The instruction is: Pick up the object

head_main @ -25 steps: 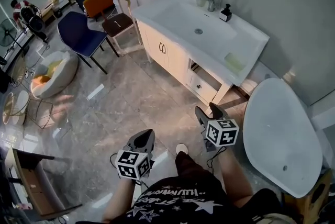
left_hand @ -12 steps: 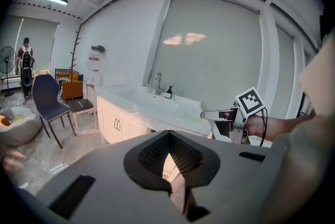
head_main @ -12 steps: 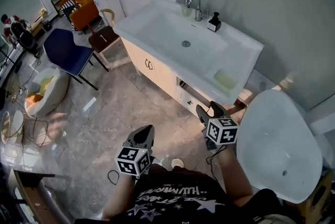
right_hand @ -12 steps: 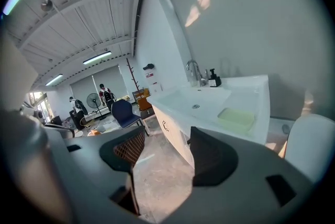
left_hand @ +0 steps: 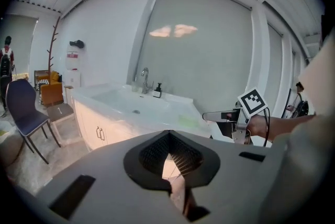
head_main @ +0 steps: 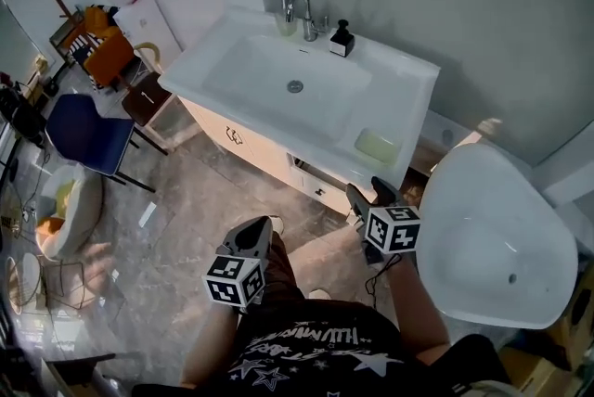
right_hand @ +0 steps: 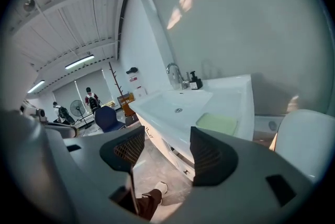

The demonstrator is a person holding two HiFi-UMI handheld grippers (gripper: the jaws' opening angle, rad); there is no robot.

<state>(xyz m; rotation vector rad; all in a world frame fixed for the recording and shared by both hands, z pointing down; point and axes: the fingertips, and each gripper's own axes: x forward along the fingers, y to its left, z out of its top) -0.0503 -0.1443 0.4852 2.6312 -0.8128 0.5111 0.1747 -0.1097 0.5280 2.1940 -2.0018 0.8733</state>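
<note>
A pale green pad (head_main: 378, 147) lies on the right end of the white vanity top (head_main: 408, 80), and shows in the right gripper view (right_hand: 217, 123) too. By the faucet (head_main: 299, 13) stand a black pump bottle (head_main: 342, 38) and a clear cup (head_main: 285, 24). My left gripper (head_main: 258, 230) hangs over the floor short of the cabinet, its jaws closed together and empty (left_hand: 168, 137). My right gripper (head_main: 367, 191) is open near the vanity's front right corner, nothing between its fingers (right_hand: 167, 145). It points at the pad from a distance.
A white tub (head_main: 492, 237) stands at the right, close to my right arm. Cabinet doors and an open drawer (head_main: 311, 174) face me. A blue chair (head_main: 83, 134), a stool (head_main: 147, 98) and an orange seat (head_main: 109, 57) stand at the left. My shoe (head_main: 277, 224) is on the grey floor.
The view has swung and come nearer to the vanity, which now sits lower and more central. Both grippers keep about the same place in view; their jaws look unchanged.
</note>
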